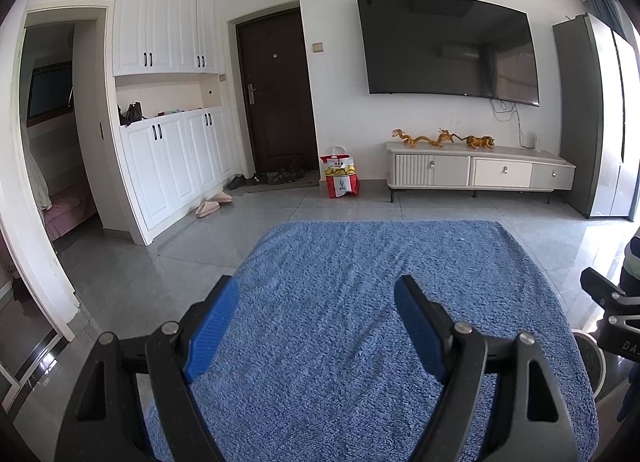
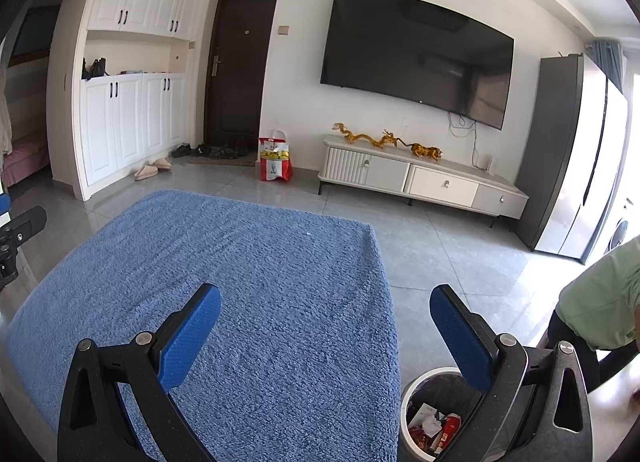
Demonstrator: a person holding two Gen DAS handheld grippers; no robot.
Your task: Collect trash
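Both of your grippers hang empty over the blue rug [image 1: 360, 302]: the left gripper [image 1: 316, 326] has its blue pads spread wide with nothing between them, and the right gripper [image 2: 326, 336] is spread the same way, also holding nothing. The trash you can see is already in the bin [image 2: 416, 386], a round white can with a dark liner standing on the tiles just off the rug's right edge, close under your right gripper; inside lie crumpled wrappers [image 2: 436, 426], red and white. No loose litter shows on the rug itself, so I judge the collecting is largely done or you are between pieces. If more is to be gathered, scan the floor before you move, and keep the jaws wide until a piece sits squarely between the pads. The red and white paper bag [image 1: 340, 177] by the dark door [image 1: 276, 93] might be the next candidate, though I cannot tell whether it counts as trash. It stands well away, across grey glossy tiles, near the low TV cabinet [image 1: 480, 171] under the wall-mounted television [image 1: 448, 49]. Slippers [image 1: 212, 203] lie beside the white cupboards [image 1: 176, 165], so step around them. A person in a light green top [image 2: 604, 298] bends at your right, so swing that arm with care.
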